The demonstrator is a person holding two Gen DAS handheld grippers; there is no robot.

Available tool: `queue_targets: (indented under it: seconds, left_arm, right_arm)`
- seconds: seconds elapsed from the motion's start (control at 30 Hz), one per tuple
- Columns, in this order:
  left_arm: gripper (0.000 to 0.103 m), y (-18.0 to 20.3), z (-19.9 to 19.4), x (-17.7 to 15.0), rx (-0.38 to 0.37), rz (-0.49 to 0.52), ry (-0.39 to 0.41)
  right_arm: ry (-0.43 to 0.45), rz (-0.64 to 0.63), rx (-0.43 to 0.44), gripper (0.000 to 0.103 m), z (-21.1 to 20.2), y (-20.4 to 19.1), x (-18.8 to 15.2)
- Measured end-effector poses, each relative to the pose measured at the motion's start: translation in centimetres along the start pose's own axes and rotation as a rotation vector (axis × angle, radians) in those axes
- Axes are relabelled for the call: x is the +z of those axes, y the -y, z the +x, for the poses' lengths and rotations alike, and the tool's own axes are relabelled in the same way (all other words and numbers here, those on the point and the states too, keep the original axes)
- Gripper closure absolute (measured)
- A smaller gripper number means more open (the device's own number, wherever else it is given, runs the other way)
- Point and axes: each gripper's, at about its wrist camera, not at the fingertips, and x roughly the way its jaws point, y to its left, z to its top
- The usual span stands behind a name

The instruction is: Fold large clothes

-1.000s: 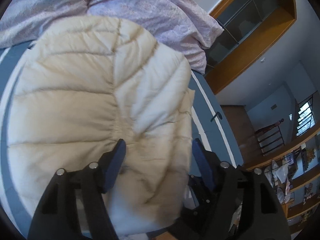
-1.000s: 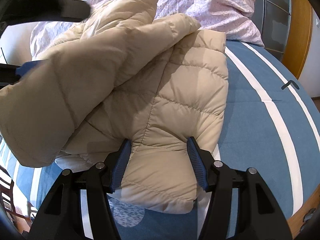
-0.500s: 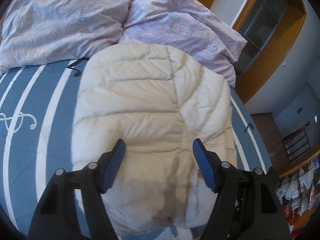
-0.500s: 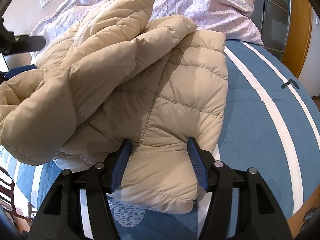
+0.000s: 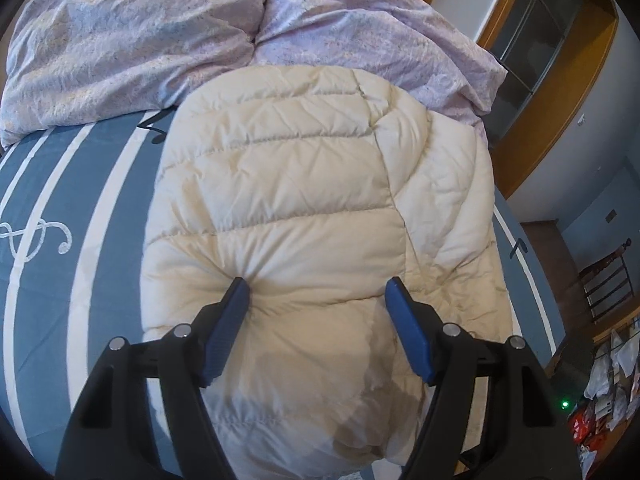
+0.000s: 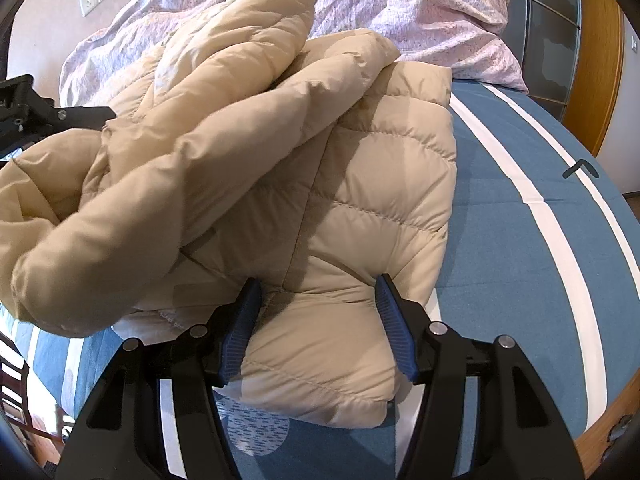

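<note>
A beige quilted puffer jacket [image 5: 304, 208] lies folded on the blue striped bed. My left gripper [image 5: 320, 296] is open, its blue fingertips [image 5: 236, 300] pressing onto the jacket's top layer with padding bulging between them. In the right wrist view the jacket [image 6: 360, 184] lies in thick layers, its upper fold [image 6: 192, 160] draped leftward. My right gripper [image 6: 316, 292] is open, its fingers straddling the jacket's near corner on the bed. The left gripper's black frame [image 6: 52, 114] shows at the left edge there.
A lilac crumpled duvet [image 5: 168, 32] is piled at the head of the bed, also in the right wrist view [image 6: 420, 8]. The blue bedsheet [image 6: 520, 248] with white stripes extends right. A wooden cabinet frame [image 5: 560, 92] stands beyond the bed.
My left gripper has swung the jacket's fold over and lowered it flat, then come down onto the top layer. My right gripper has stayed in place on the near corner.
</note>
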Motion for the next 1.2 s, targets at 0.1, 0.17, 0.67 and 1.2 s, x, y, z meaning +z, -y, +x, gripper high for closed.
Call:
queue_targets:
  seconds: [0.1,0.17,0.67,1.2]
  left_arm:
    - [0.033,0.3,0.6,-0.2,-0.010,-0.003,-0.007]
    - [0.033,0.5,0.9,-0.3,-0.014,-0.005,-0.013]
    - [0.030,2.3,3.0,-1.0,-0.008,0.010,-0.027]
    - [0.027,2.7,3.9,-1.2,-0.002,0.026,-0.028]
  right_arm:
    - [0.003,0.004,0.003,0.042,-0.1,-0.1,-0.2]
    - [0.004,0.007,0.005,0.042,-0.1,-0.1,-0.2]
    - [0.001,0.035,0.025,0.042,0.1,0.7,0.4]
    - [0.038,0.121,-0.167,0.042,-2.6,6.1,2.3]
